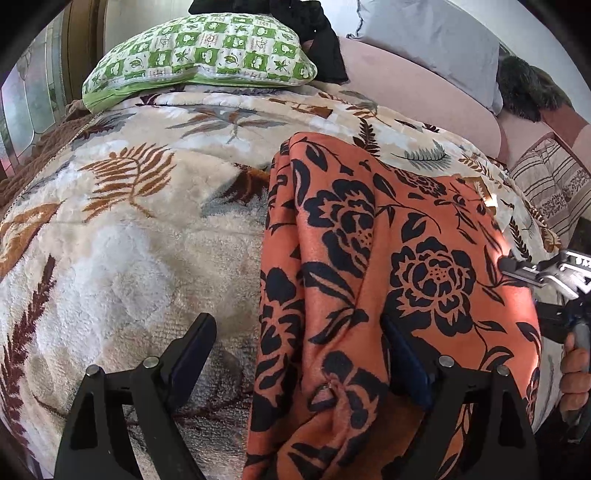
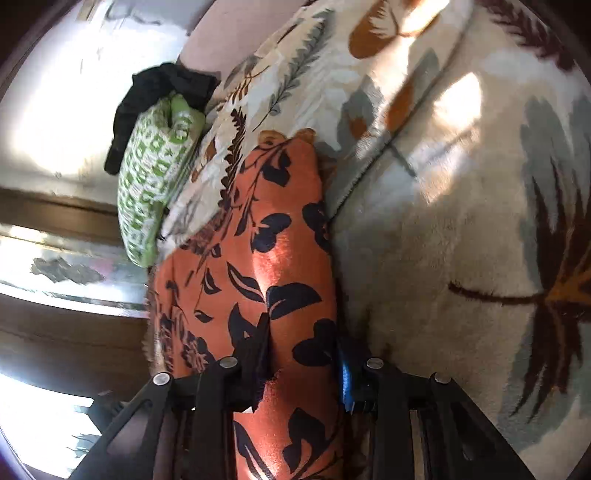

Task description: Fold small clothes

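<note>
An orange garment with black flowers (image 1: pixel 369 240) lies lengthwise on a plush leaf-patterned blanket (image 1: pixel 129 240). My left gripper (image 1: pixel 301 350) hovers open and wide over the garment's near left edge; its right finger (image 1: pixel 402 354) is above the cloth and its left finger (image 1: pixel 199 343) is above the blanket. In the left wrist view my right gripper (image 1: pixel 517 267) sits at the garment's right edge, with a person's hand (image 1: pixel 574 373) on its handle. In the right wrist view the right gripper (image 2: pixel 303 354) has a bunched fold of the garment (image 2: pixel 266 229) pinched between its pads.
A green checked pillow (image 1: pixel 199 55) lies at the far end of the bed with black clothing (image 1: pixel 317 33) behind it. A grey pillow (image 1: pixel 436 40) and a striped cushion (image 1: pixel 554 184) sit at the far right. Blanket (image 2: pixel 443 221) spreads to the garment's right.
</note>
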### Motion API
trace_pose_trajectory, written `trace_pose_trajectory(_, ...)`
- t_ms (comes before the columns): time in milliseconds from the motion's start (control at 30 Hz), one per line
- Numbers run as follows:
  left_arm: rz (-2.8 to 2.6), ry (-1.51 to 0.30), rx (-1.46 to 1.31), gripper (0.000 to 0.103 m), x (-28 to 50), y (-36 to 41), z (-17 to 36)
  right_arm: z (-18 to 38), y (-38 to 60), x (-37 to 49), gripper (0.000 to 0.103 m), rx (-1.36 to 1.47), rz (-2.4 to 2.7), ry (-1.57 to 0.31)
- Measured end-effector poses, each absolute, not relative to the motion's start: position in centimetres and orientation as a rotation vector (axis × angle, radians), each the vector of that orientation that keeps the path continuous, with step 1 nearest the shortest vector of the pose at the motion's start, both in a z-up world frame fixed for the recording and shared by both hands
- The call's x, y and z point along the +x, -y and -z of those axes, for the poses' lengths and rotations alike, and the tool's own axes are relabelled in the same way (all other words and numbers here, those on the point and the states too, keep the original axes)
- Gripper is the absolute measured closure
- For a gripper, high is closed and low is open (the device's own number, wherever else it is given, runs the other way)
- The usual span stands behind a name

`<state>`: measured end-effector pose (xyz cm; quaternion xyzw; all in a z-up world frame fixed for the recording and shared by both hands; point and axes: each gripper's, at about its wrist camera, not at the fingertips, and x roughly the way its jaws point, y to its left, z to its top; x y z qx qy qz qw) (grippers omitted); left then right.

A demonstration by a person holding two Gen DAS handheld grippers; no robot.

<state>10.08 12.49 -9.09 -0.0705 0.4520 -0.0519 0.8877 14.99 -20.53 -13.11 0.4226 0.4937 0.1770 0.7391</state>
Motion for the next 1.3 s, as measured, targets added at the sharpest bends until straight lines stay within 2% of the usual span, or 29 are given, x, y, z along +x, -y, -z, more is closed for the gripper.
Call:
trace_pose_trajectory(33, 0.11, -0.941, -0.155, 0.012, 10.1, -12.6, 9.1, 12.3, 20.3, 15.0, 0.062, 0.908, -0.401, -1.074)
trace_pose_trajectory(67, 0.11, -0.945, -0.164, 0.012, 10.1, -12.6, 9.2, 11.4, 20.1, 15.2, 0.039, 0.887, -0.421, -1.066)
trace_pose_trajectory(100, 0.109, -0.945, -0.167, 0.012, 10.2, -12.7, 9.2, 10.9, 20.0, 15.6, 0.023, 0.881, -0.436, -1.044)
trace_pose_trajectory(133, 0.109, -0.945, -0.164, 0.012, 10.1, -12.6, 9.2, 10.4, 20.3, 16.2, 0.022, 0.878, -0.428, -1.016)
trace_pose_trajectory(233, 0.111, -0.946, -0.164, 0.012, 10.2, -12.7, 9.2, 11.7, 20.9, 18.5, 0.022, 0.975, -0.413, -1.01)
trace_pose_trajectory(267, 0.113, -0.947, -0.167, 0.012, 10.2, -12.8, 9.2, 12.7, 20.5, 19.6, 0.027, 0.984, -0.428, -1.059)
trace_pose_trajectory(300, 0.113, -0.947, -0.167, 0.012, 10.2, -12.7, 9.3, 13.5, 19.9, 20.4, 0.067, 0.943, -0.413, -1.117)
trace_pose_trajectory(367, 0.109, -0.944, -0.167, 0.012, 10.1, -12.8, 9.3, 11.6, 18.8, 20.2, 0.072, 0.823, -0.388, -1.085)
trace_pose_trajectory(433, 0.109, -0.947, -0.173, 0.012, 10.2, -12.7, 9.3, 10.8, 18.2, 19.7, 0.072, 0.702, -0.363, -1.049)
trace_pose_trajectory(467, 0.105, -0.945, -0.165, 0.012, 10.2, -12.5, 9.3, 11.9, 18.3, 20.3, 0.067, 0.696, -0.332, -1.097)
trace_pose_trajectory(500, 0.104, -0.94, -0.159, 0.012, 10.1, -12.5, 9.2, 12.8, 18.7, 20.6, 0.057, 0.729, -0.322, -1.133)
trace_pose_trajectory(533, 0.105, -0.938, -0.161, 0.012, 10.0, -12.6, 9.1, 12.4, 19.1, 20.4, 0.051, 0.763, -0.326, -1.118)
trace_pose_trajectory(567, 0.11, -0.938, -0.175, 0.012, 9.9, -12.7, 9.1, 11.5, 19.5, 19.7, 0.037, 0.753, -0.31, -1.101)
trace_pose_trajectory(600, 0.113, -0.94, -0.19, 0.012, 9.9, -12.9, 9.2, 10.4, 19.5, 18.9, 0.029, 0.722, -0.294, -1.066)
trace_pose_trajectory(767, 0.181, -0.896, -0.312, 0.014, 8.7, -13.9, 7.5, 5.0, 19.2, 13.6, 0.029, 0.587, -0.328, -0.922)
trace_pose_trajectory(867, 0.247, -0.829, -0.457, 0.014, 7.3, -15.8, 5.7, 3.6, 17.5, 11.8, 0.029, 0.578, -0.438, -0.898)
trace_pose_trajectory(933, 0.276, -0.849, -0.545, 0.014, 7.3, -17.0, 6.0, 4.1, 15.9, 10.9, 0.028, 0.56, -0.502, -0.928)
trace_pose_trajectory(967, 0.274, -0.89, -0.566, 0.017, 7.7, -17.2, 6.8, 4.7, 15.2, 10.7, 0.029, 0.551, -0.521, -0.95)
trace_pose_trajectory(1000, 0.24, -0.985, -0.582, 0.024, 8.4, -17.4, 8.6, 5.6, 14.4, 10.8, 0.028, 0.543, -0.536, -0.981)
trace_pose_trajectory(1033, 0.213, -1.056, -0.621, 0.041, 8.7, -17.7, 10.4, 6.7, 13.7, 10.9, 0.028, 0.543, -0.546, -1.023)
trace_pose_trajectory(1067, 0.215, -1.041, -0.706, 0.045, 8.5, -18.8, 11.1, 7.7, 13.1, 10.8, 0.028, 0.547, -0.551, -1.053)
trace_pose_trajectory(1133, 0.216, -1.046, -0.734, 0.048, 8.5, -19.2, 10.4, 8.4, 13.2, 10.7, 0.028, 0.574, -0.554, -1.032)
trace_pose_trajectory(1300, 0.248, -0.961, -0.671, 0.047, 9.4, -18.2, 6.6, 9.2, 13.6, 11.2, 0.028, 0.606, -0.582, -1.03)
